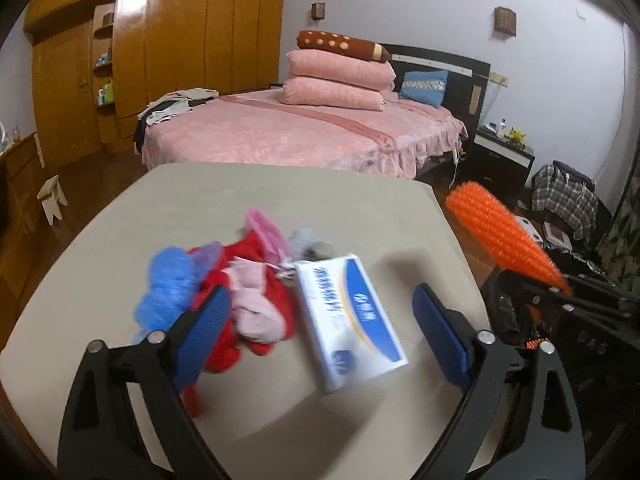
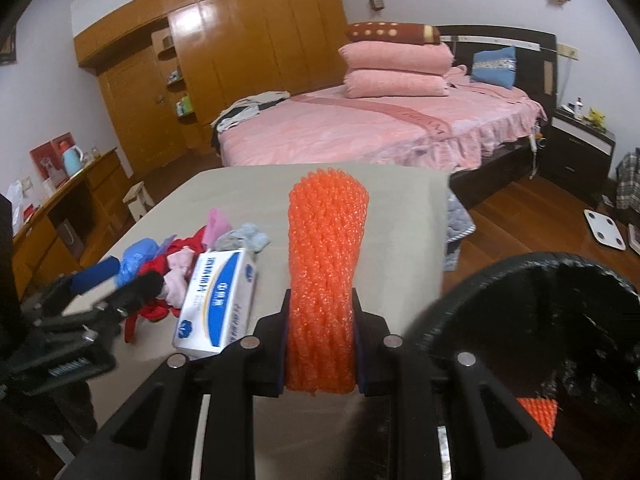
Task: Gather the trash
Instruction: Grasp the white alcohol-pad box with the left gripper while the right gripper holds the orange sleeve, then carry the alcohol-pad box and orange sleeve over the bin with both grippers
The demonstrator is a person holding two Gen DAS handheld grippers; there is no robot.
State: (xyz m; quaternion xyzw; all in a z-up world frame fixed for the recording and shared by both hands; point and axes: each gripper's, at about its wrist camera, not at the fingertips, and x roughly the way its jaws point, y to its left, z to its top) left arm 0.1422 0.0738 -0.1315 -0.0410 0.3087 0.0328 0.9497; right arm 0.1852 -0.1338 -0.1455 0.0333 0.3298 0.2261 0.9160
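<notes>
A beige table [image 1: 260, 192] stands before a pink bed [image 1: 304, 132] and wooden wardrobe [image 1: 192, 32] — right gripper [image 2: 320, 344] pinches the orange foam net [image 2: 326, 264] above it, left gripper [image 1: 320, 328] spread over 1 white box [image 1: 348, 316].

Orange foam net sleeve [image 2: 324, 276], upright, clamped at its lower end.
White-and-blue tissue box [image 1: 350, 320] lies tilted on the beige worktop [image 1: 280, 192].

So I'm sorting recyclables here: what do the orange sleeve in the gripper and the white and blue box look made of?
The orange sleeve looks like foam plastic netting: an open bumpy mesh, slightly glossy, pinched narrower where the right gripper clamps it. The white and blue box looks like thin printed cardboard: flat faces, crisp edges, a smooth, faintly shiny print. Neither is certain from sight alone.
</notes>
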